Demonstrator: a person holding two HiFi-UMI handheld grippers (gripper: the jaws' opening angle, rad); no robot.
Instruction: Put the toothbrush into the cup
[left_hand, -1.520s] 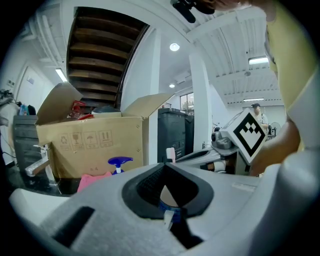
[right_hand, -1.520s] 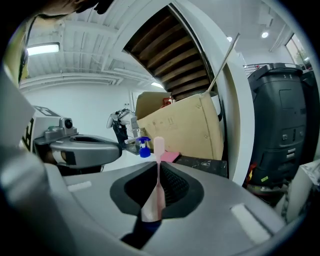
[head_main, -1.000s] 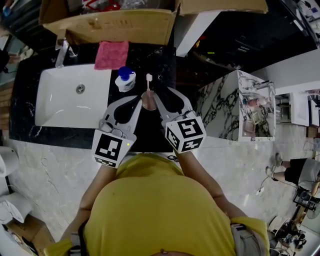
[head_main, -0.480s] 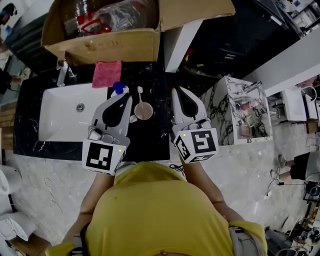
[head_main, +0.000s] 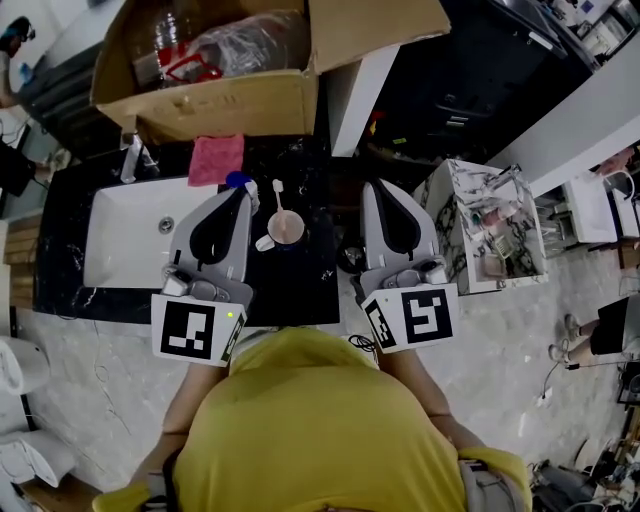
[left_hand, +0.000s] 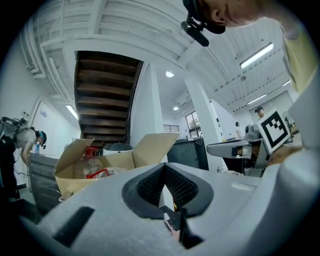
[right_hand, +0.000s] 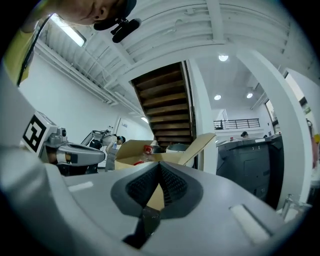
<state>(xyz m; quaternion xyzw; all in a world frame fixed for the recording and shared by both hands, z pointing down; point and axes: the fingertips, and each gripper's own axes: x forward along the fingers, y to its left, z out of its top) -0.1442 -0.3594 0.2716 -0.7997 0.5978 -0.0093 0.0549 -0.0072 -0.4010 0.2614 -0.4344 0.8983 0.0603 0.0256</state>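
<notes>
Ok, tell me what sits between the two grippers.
Head view: the cup, with the toothbrush standing in it, on the dark counter, shows between the left gripper and the right gripper.

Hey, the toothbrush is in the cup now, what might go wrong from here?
The toothbrush leans out over the rim of the cup, so a bump might tip both. The left gripper, shut and empty, hovers near the cup; a sideways swing may knock it or the blue-capped bottle.
</notes>
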